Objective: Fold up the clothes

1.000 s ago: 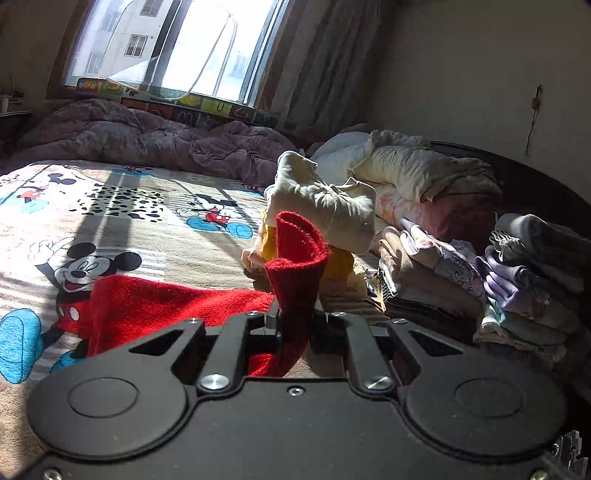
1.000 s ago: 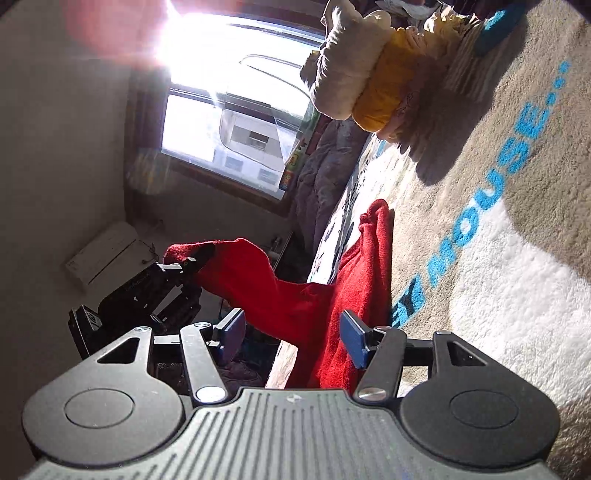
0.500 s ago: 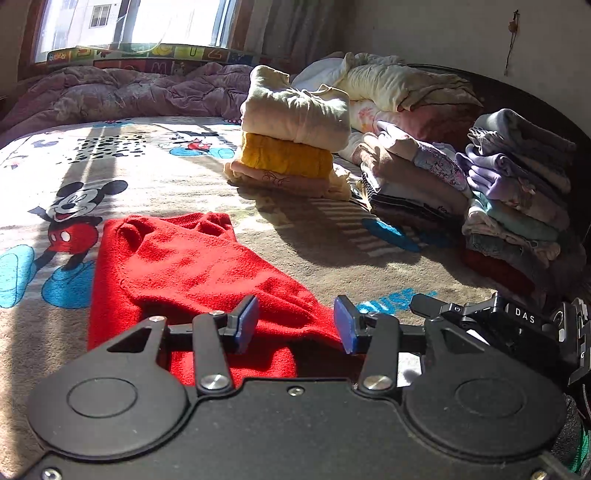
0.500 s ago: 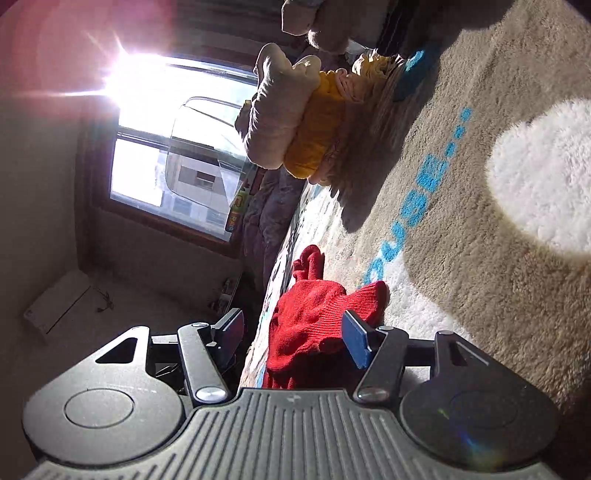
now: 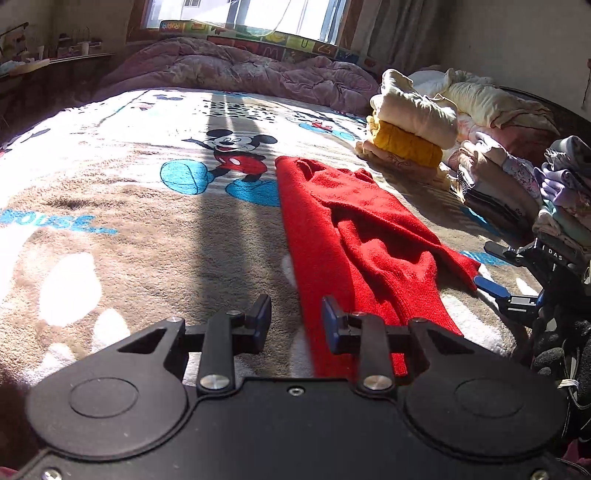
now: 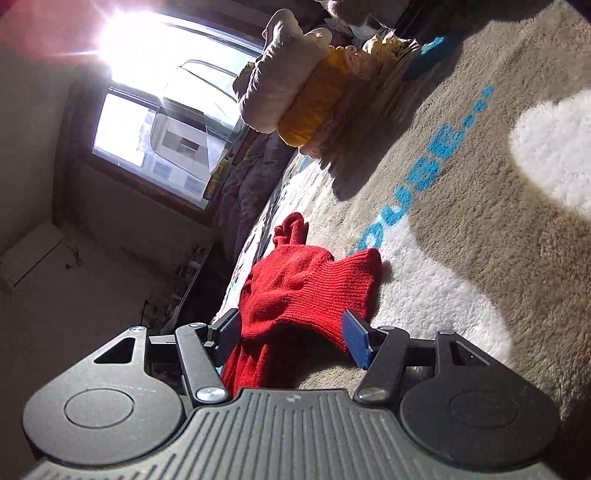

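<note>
A red knit garment point(image 5: 354, 229) lies lengthwise on the Mickey Mouse blanket point(image 5: 129, 229), its sleeves laid over the body. My left gripper point(image 5: 297, 321) hovers low at the near end. Its jaws are closing, with only the garment's left edge between them and neither pad pressing on it. My right gripper point(image 5: 493, 271) sits at the garment's right corner. In the right wrist view that gripper point(image 6: 291, 336) is open. The ribbed end of the red garment point(image 6: 306, 280) lies loose between its blue fingers point(image 6: 356, 339).
A folded cream and yellow stack point(image 5: 410, 125) stands past the garment's far end and shows again as the stack point(image 6: 295, 92). Taller piles of folded clothes point(image 5: 517, 192) line the right side. A pink quilt point(image 5: 240, 70) lies under the window point(image 5: 258, 11).
The left gripper let go of the red garment it held up and swung back and down. The garment dropped flat onto the blanket. The right gripper stayed open beside it.
</note>
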`<state>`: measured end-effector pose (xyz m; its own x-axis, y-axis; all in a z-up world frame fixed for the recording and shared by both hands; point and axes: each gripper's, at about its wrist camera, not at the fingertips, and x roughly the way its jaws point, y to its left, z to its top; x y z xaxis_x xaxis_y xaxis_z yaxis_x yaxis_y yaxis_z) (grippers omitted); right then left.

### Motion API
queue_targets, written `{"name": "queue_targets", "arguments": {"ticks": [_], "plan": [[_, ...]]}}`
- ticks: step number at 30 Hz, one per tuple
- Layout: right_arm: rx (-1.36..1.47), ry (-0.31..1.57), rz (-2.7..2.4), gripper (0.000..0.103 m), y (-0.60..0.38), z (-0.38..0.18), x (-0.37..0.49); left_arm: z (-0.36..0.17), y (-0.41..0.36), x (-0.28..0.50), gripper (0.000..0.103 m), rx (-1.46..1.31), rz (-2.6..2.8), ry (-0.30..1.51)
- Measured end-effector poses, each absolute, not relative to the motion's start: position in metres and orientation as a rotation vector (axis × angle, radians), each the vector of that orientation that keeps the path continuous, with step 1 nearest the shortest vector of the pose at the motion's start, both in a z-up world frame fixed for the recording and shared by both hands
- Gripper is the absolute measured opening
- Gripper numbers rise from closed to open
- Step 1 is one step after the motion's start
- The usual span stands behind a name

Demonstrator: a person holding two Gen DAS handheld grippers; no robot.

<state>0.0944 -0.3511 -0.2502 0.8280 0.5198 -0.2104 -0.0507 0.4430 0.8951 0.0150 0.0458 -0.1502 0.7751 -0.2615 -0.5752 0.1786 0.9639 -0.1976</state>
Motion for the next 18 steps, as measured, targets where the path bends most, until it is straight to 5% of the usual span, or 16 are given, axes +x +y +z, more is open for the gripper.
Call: {"name": "queue_targets", "arguments": {"ticks": [10,18], "plan": [[0.868,0.488,0.190,0.064,-0.359,-0.217,0.090,-0.168,0.026,0.010,0.035,-0.137,-0.272,0.640],[0.542,0.620,0.391,0.065,-0.338,-0.195,0.181,-0.168,0.033,0.012,0.040,-0.184,-0.261,0.631]]}}
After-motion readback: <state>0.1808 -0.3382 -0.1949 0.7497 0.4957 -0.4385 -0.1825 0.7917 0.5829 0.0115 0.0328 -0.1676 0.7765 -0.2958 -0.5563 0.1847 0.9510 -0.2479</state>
